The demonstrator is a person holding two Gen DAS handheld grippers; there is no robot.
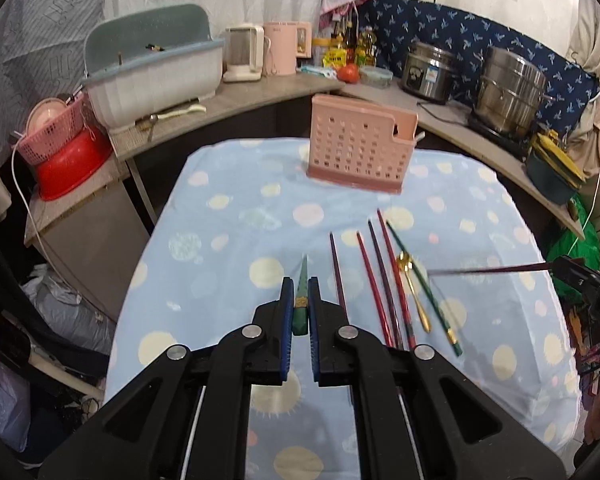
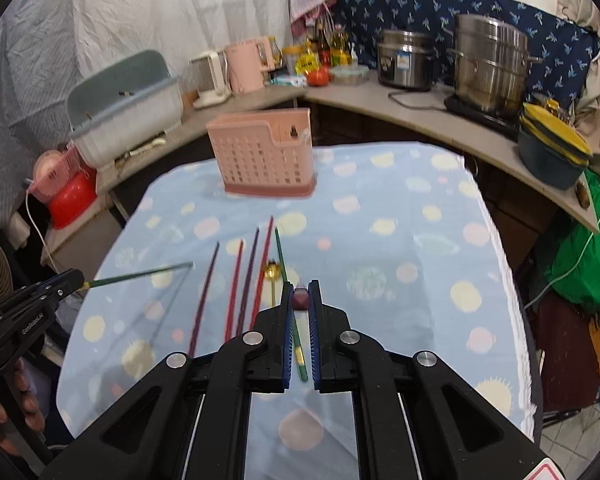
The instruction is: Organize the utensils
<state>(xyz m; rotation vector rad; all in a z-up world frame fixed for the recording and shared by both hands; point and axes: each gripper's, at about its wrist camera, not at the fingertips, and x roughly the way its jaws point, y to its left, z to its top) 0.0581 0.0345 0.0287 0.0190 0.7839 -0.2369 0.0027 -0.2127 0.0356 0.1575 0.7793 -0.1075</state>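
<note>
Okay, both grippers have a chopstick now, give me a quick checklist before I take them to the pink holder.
1. Left gripper shut on the green chopstick: ok.
2. Right gripper shut on the purple chopstick: ok.
3. Both held chopsticks clear of the cloth: ok.
4. Holder upright on the cloth, its top unobstructed: ok.
5. Room inside the holder: cannot tell, the views do not look into it.
6. All utensils picked up: not ok; five chopsticks and the gold spoon lie on the cloth.
</note>
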